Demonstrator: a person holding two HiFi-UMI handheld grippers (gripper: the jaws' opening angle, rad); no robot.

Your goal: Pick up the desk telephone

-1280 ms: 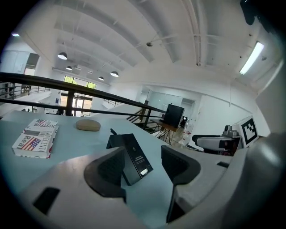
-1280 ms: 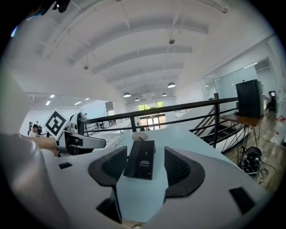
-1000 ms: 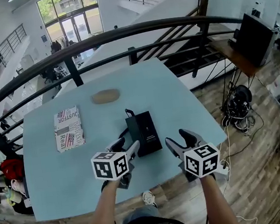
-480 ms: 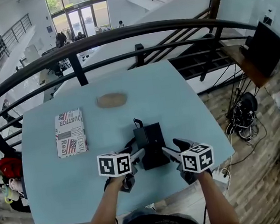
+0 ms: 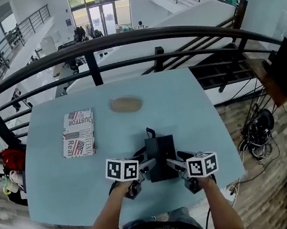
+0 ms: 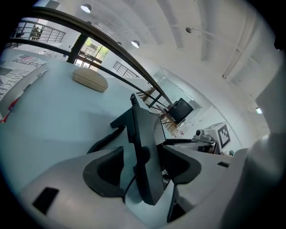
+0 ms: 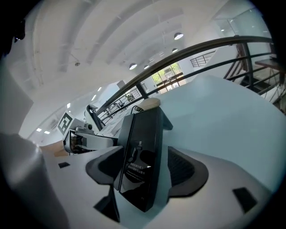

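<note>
Head view: the desk telephone (image 5: 161, 157) is flanked on the worktop (image 5: 56, 187) by the left claw (image 5: 147, 164) and right claw (image 5: 174, 162), jaws opening, unclenched, its side edges between them. Approach is judged under way; firm closure is called for next.

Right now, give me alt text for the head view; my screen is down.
A black desk telephone lies on a pale blue table, flanked by the left claw and right claw; both are opening, each with a side of the telephone between its jaws. Farther off lie a printed booklet and a tan oval lump.
</note>
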